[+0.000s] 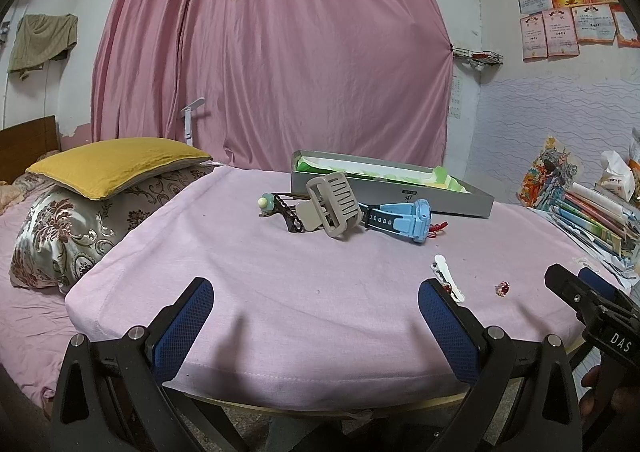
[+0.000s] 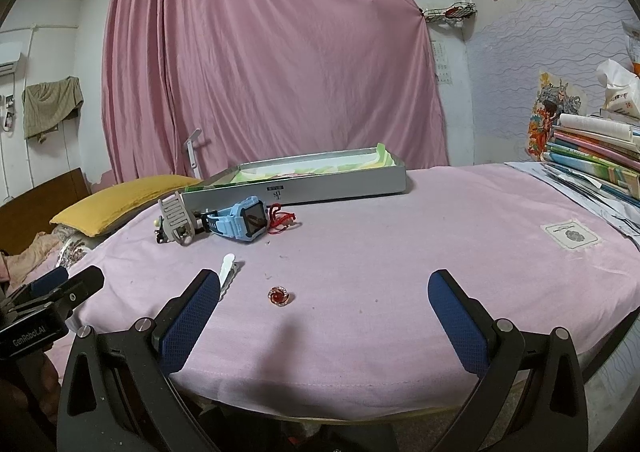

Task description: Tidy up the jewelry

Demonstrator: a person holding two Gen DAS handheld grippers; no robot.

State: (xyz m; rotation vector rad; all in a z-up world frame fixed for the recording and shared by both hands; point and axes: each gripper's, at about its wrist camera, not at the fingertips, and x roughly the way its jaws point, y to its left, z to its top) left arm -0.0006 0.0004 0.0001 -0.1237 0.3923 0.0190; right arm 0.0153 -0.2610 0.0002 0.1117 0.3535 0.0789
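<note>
Pink curtain hung far beyond the claws, yellow pillow lay off to the left on a floral cushion, stacked books sat at right, certificates were pinned high right, olive cloth hung far left.

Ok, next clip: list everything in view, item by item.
box: one, grey, open, far side of table
watch: one, light blue, in front of box
hair claw: one, beige, left of watch
red cord: one, right of watch
bead bracelet: one, dark with green charm, left of claw
hair clip: one, white, near edge
ring: one, red stone, near edge
tablecloth: one, pink
pillow: one, yellow, on bed
books: stack, right
curtain: pink, behind
left hand-held gripper: open, empty
right hand-held gripper: open, empty
</note>
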